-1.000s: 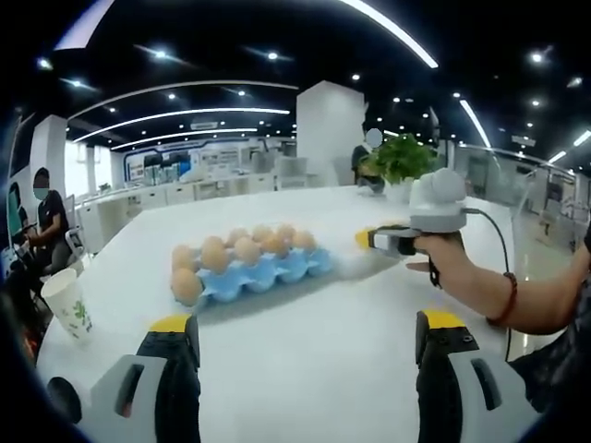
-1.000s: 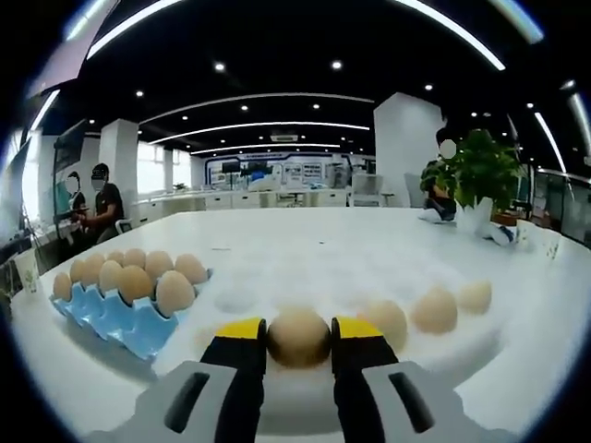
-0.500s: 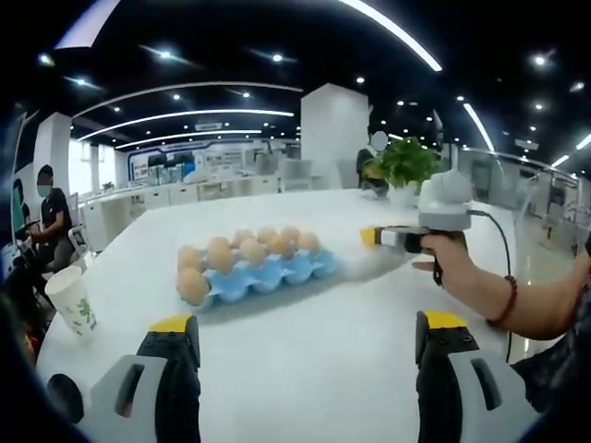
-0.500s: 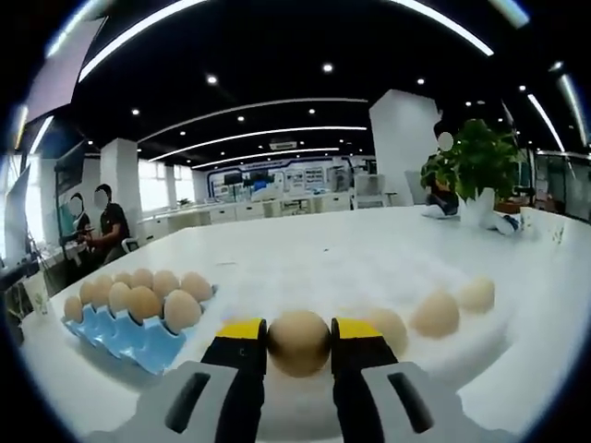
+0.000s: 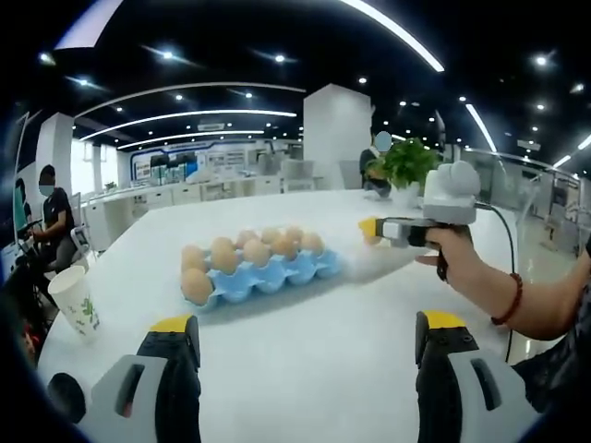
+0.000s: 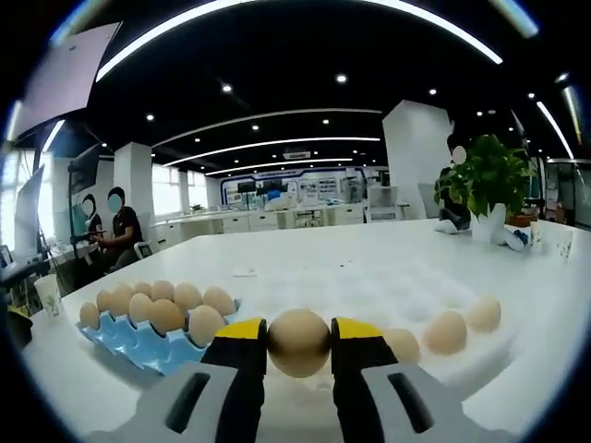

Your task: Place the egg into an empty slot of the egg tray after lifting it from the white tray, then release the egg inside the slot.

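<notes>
My right gripper [image 6: 298,338] is shut on a brown egg [image 6: 298,341], held above the white tray [image 6: 480,355]. Three more eggs [image 6: 446,330] lie on that tray to the right. The blue egg tray [image 6: 138,343] stands to the left, holding several eggs, with bare cups along its near edge. In the left gripper view the blue egg tray [image 5: 277,275] sits mid-table, and the right gripper [image 5: 373,229] hangs to its right in a person's hand [image 5: 457,263]. My left gripper [image 5: 305,325] is open over the bare tabletop, nothing between its jaws.
A paper cup [image 5: 74,300] stands near the table's left edge. A potted plant [image 6: 488,185] stands at the far right of the table. A seated person [image 6: 118,231] is at another desk far left. The white table [image 5: 314,360] is bare in front of the left gripper.
The right gripper has risen with the egg, lifting it higher above the white tray. In the left gripper view it has shifted slightly right. The left gripper has stayed put.
</notes>
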